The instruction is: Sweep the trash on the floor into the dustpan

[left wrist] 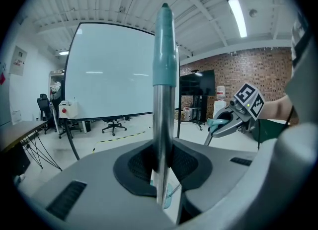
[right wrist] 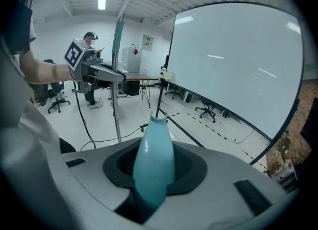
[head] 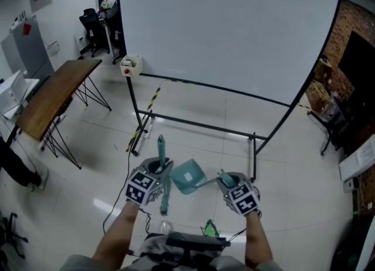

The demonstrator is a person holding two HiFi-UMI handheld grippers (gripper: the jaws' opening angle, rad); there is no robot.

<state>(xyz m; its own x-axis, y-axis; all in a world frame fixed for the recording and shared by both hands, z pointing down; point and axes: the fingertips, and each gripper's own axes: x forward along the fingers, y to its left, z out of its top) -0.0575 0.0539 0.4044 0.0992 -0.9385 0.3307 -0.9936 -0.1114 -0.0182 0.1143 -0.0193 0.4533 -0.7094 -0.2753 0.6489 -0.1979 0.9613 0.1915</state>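
Observation:
My left gripper (head: 153,183) is shut on the metal shaft of a broom (head: 164,189) that stands nearly upright, its teal top end (head: 161,144) pointing away from me. In the left gripper view the shaft (left wrist: 161,139) runs up between the jaws to the teal grip (left wrist: 164,50). My right gripper (head: 229,183) is shut on the teal handle (right wrist: 153,160) of the dustpan. The pan (head: 187,176) hangs above the floor between the two grippers. Each gripper shows in the other's view: the right gripper (left wrist: 229,119) and the left gripper (right wrist: 102,73).
A large white screen (head: 234,30) on a black frame stands ahead, its foot bars (head: 193,124) crossing the floor. A wooden table (head: 55,94) is at the left. A small pale object (head: 166,227) and a green one (head: 210,227) lie near my feet. A person (right wrist: 91,45) stands far off.

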